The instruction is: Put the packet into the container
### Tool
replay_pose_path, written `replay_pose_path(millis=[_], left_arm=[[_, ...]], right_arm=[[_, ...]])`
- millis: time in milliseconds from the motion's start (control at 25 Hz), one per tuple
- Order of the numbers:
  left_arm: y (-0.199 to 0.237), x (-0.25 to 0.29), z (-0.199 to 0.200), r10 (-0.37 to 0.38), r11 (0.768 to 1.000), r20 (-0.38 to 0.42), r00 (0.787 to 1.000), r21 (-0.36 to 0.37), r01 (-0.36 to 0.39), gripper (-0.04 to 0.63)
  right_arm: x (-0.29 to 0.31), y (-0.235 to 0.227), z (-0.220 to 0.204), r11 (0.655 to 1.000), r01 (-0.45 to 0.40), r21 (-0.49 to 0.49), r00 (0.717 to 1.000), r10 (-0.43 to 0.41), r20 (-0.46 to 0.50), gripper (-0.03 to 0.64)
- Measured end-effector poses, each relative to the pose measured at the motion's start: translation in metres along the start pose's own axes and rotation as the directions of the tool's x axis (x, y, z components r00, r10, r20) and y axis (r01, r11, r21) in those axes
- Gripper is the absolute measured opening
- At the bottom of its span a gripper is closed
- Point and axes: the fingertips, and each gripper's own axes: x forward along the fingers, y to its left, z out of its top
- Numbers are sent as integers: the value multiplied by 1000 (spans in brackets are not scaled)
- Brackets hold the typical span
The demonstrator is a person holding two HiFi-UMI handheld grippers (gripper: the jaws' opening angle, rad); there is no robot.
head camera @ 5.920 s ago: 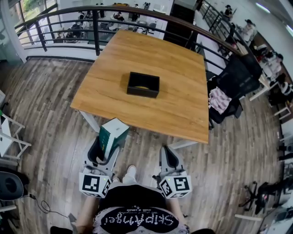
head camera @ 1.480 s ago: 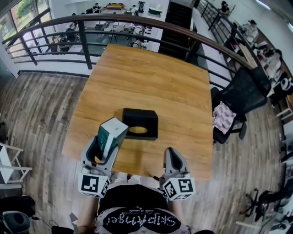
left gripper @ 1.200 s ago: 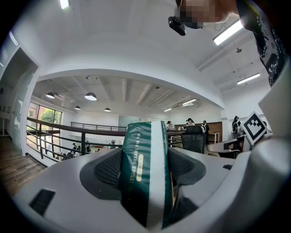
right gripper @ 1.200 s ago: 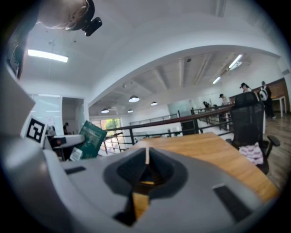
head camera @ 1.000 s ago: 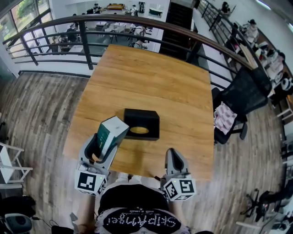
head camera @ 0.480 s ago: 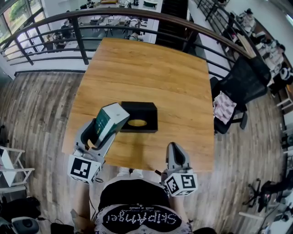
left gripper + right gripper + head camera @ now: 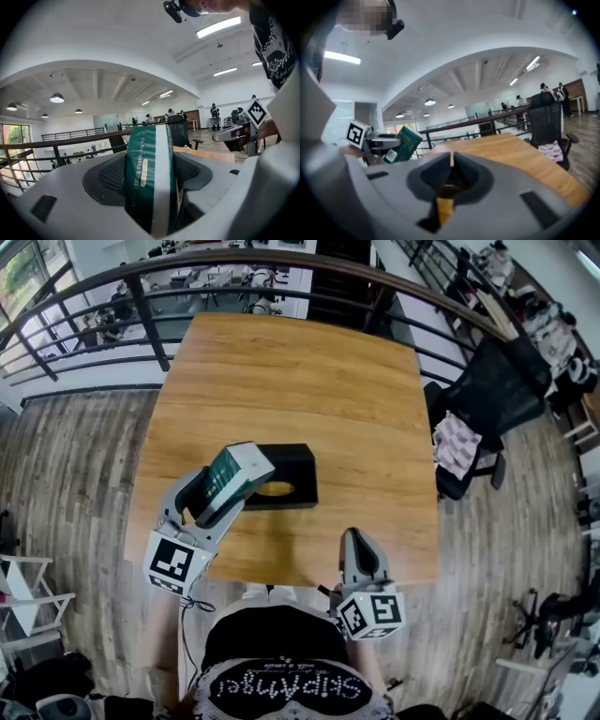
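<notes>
The packet (image 7: 236,474), green with a white stripe, is pinched between the jaws of the left gripper (image 7: 221,498); its lower end is buried between them. Tilted toward 1 o'clock, it hides the 9 o'clock edge of the black container (image 7: 291,474) on the table (image 7: 309,381). A tan patch inside the container is hard to make out. The right gripper (image 7: 357,554), jaws pressed together on nothing, hangs at the container's 5 o'clock. A black chair (image 7: 487,395) stands at the table's 3 o'clock, a railing (image 7: 141,310) at its 11.
</notes>
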Motion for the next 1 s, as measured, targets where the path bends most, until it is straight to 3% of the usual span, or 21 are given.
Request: replay_pose_path(millis=[400, 1000], left_arm=[[-14, 47, -5, -115, 990, -39, 993, 84, 118, 342], [-26, 89, -35, -202, 978, -96, 975, 36, 206, 342]], right_arm=[[12, -13, 6, 1000, 16, 2, 1000, -16, 5, 41], [17, -34, 8, 998, 69, 3, 998, -69, -9, 41]])
